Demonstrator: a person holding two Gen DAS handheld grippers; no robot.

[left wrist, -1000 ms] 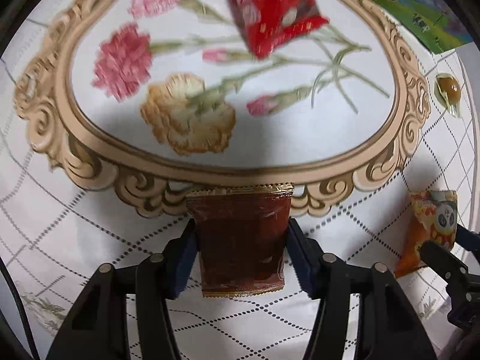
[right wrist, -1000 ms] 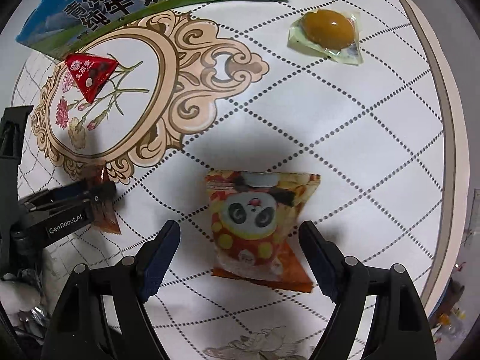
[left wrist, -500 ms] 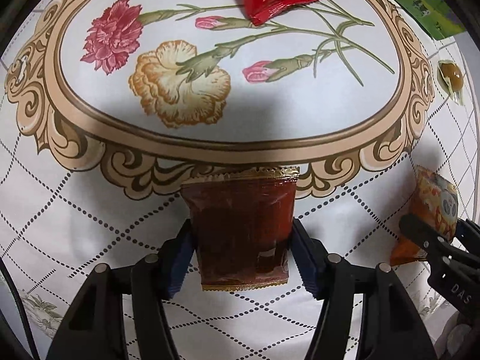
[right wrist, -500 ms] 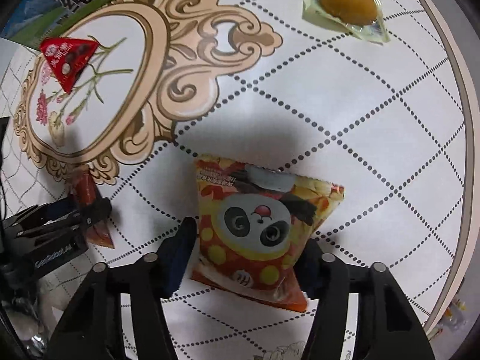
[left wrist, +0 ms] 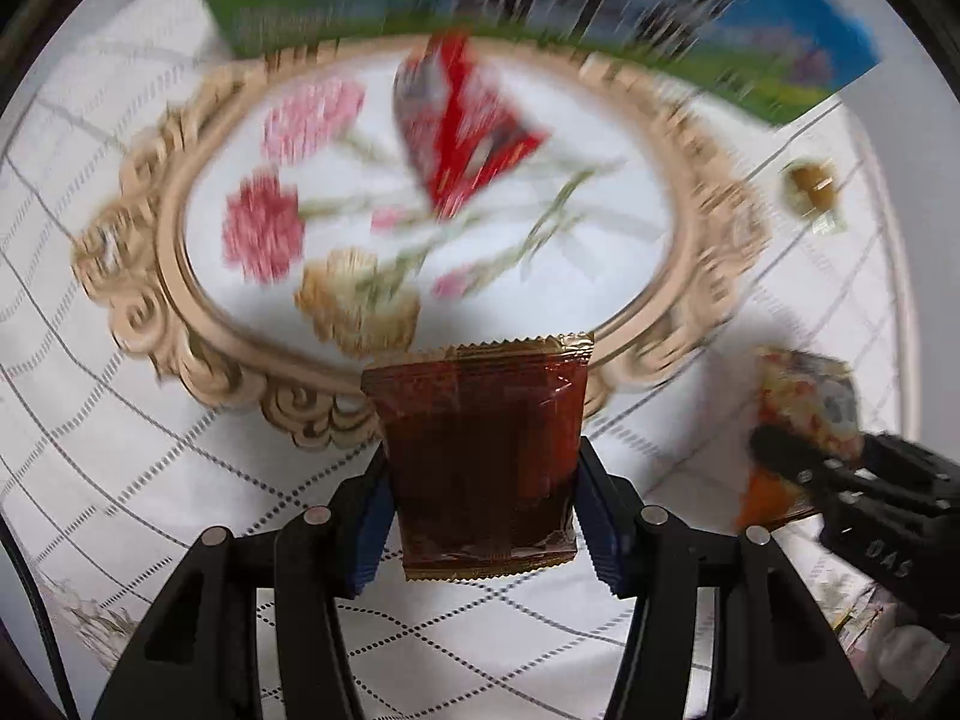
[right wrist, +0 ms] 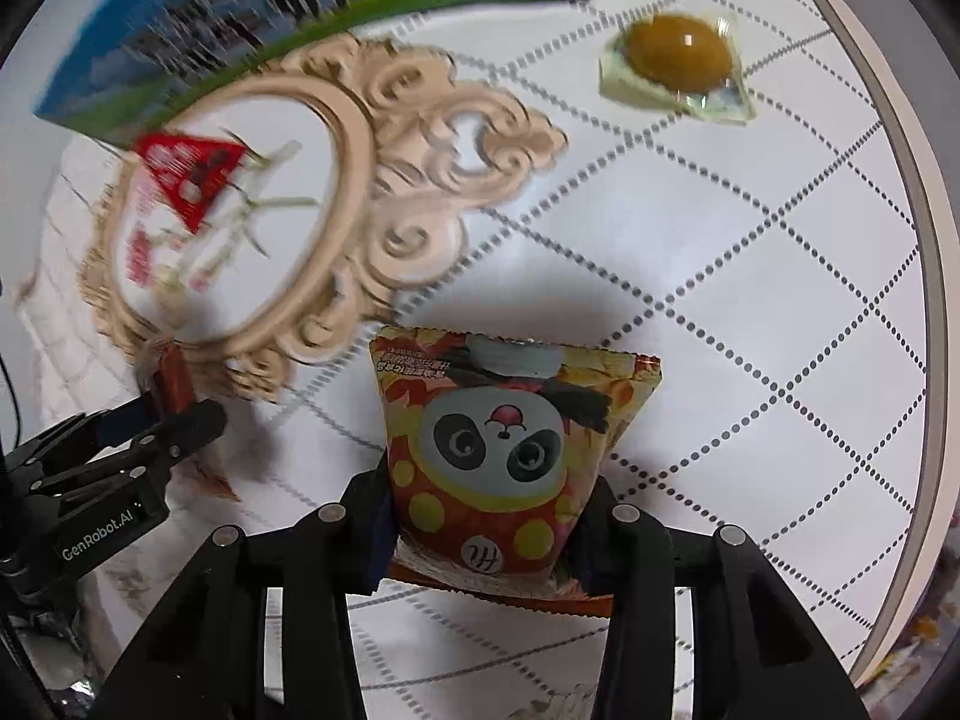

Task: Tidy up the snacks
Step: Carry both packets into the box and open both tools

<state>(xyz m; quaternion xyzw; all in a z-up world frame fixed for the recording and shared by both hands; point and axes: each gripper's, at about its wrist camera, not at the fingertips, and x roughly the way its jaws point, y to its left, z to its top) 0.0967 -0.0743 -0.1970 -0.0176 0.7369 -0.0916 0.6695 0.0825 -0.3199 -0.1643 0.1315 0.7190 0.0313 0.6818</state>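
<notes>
While both cameras look steeply down at the table, each gripper has a snack between its fingers.

Left gripper [left wrist: 480,480]: its jaws are closing, with the blue pads pressed on both sides of the dark red packet [left wrist: 477,456], which it grasps.
Dark red packet: upright between the fingers, its crimped gold edge at the far end, over the near rim of the printed oval frame.
Right gripper [right wrist: 486,510]: its jaws are closing on the panda snack bag [right wrist: 498,456], pinched at its lower half and bulging above.
Panda snack bag: right of the oval frame; its near orange edge seems to touch the tablecloth [right wrist: 750,276], though this is hard to judge.
Red triangular packet [left wrist: 462,126]: lying inside the oval, blurred.
Brown egg pack [right wrist: 678,63]: far right, well apart.
Green and blue carton [right wrist: 240,24]: along the far edge.
</notes>
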